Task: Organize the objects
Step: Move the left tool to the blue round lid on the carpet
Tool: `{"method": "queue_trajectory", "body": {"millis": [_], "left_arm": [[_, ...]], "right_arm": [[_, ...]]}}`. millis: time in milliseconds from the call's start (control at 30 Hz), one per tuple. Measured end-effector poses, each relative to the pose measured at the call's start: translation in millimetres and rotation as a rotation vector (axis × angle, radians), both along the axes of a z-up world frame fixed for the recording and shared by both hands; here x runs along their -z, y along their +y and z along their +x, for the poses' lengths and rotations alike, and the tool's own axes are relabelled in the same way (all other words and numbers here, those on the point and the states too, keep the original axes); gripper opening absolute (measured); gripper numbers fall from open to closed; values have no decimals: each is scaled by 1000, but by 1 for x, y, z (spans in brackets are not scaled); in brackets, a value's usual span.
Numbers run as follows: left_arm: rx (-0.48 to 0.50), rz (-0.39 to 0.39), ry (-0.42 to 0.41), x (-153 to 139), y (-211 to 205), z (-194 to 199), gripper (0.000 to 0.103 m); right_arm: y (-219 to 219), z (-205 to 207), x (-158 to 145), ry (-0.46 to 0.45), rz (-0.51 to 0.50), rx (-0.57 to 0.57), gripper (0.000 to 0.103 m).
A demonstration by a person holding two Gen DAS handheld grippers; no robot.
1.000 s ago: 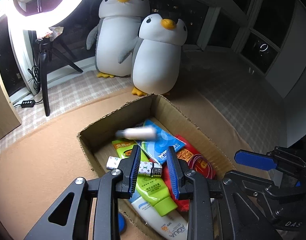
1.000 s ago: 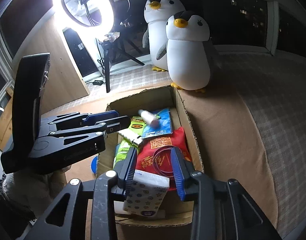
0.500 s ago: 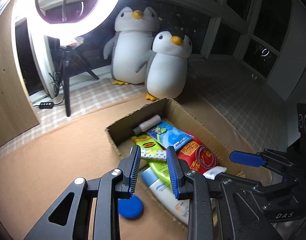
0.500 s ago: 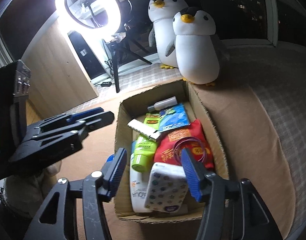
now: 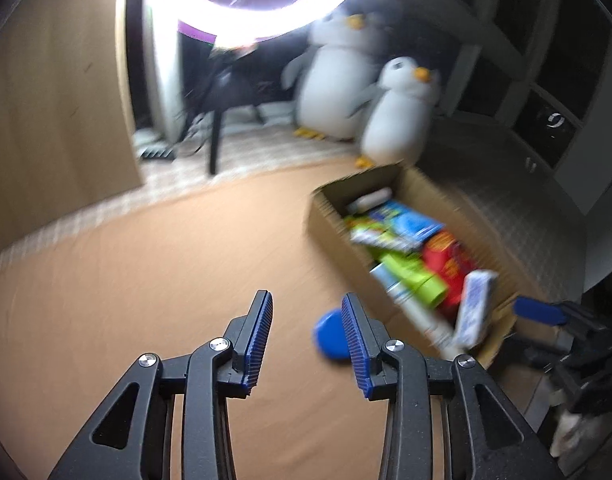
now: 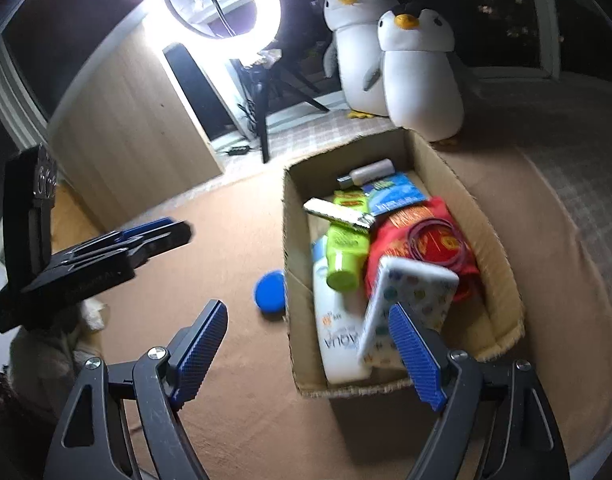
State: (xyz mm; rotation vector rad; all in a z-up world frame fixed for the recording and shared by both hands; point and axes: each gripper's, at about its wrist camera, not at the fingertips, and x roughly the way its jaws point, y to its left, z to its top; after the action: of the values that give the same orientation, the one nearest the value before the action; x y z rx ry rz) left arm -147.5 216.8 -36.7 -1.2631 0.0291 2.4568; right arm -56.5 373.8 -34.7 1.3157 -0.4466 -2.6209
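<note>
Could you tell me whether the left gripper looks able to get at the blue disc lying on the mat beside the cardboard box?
Probably yes. The blue disc lies flat on open mat outside the cardboard box, just ahead of the left gripper, whose jaws have just been opening with nothing between them.

The right gripper [image 6: 309, 350] is opening wide, leaving the spotted pack [image 6: 409, 308] leaning in the cardboard box [image 6: 481, 220]; the left gripper [image 5: 307, 342] is opening empty, swinging off the box toward the blue disc [image 5: 327, 334] beside it.
</note>
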Motion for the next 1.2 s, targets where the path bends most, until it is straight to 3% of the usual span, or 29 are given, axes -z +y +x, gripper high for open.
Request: {"method": "queue_trajectory", "body": {"millis": [133,333,467,667,1000,1200], "left_arm": [[-32,0,-53,19,-29,7,39],[21,36,-118,44,-30,14,41],[76,45,-130,57,-12,16,58],[150,25,-129,75,24,12,69],[124,-18,-124,99,45,-5,69],[134,-54,-100,106,55,-10,69]], "right_arm": [[-10,11,0,-20,59,41,80],[-24,26,-2,-6,114,46,80],[-29,36,-5,3,162,70,80],[-28,51,2,-24,192,98,80],[-16,73,14,-64,139,99,80],[-12,79,16,-82,171,124,80]]}}
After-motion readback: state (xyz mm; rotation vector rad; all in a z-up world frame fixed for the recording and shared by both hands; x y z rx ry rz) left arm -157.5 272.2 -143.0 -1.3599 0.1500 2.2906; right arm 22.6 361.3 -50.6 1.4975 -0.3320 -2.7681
